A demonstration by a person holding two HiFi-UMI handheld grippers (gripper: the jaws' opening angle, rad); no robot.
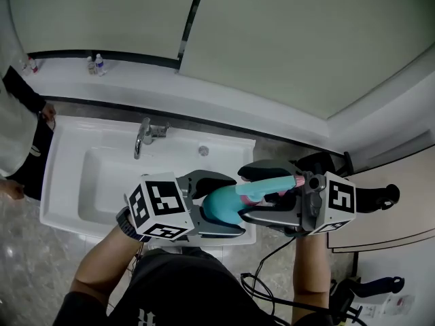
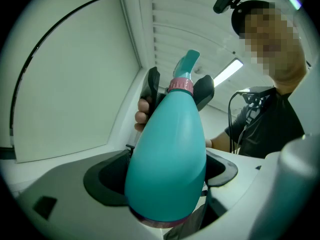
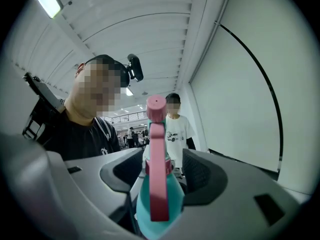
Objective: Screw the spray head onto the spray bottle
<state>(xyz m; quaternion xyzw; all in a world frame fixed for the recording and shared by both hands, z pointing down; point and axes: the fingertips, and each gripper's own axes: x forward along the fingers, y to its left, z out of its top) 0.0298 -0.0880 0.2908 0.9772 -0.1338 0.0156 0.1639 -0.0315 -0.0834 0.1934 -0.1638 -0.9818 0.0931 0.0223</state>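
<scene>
The left gripper (image 1: pixel 216 204) fingers (image 2: pixel 107 179) clamp the teal spray bottle (image 2: pixel 167 149). The right gripper (image 1: pixel 266 194) fingers (image 3: pixel 200 171) stand wide either side of the spray head (image 3: pixel 158 149), not pressing it.

You've got a white sink (image 1: pixel 62 156) right under you, with a chrome faucet (image 1: pixel 144 136) standing on its far rim. Behind it runs a long white ledge (image 1: pixel 224 95), and a few small bottles (image 1: pixel 96 64) stand at its left end.

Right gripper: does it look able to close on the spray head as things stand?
Likely yes. The spray head sits between the open jaws of the right gripper, with a gap on each side and nothing in the way. The left gripper clamps the spray bottle, which should steady it.
</scene>
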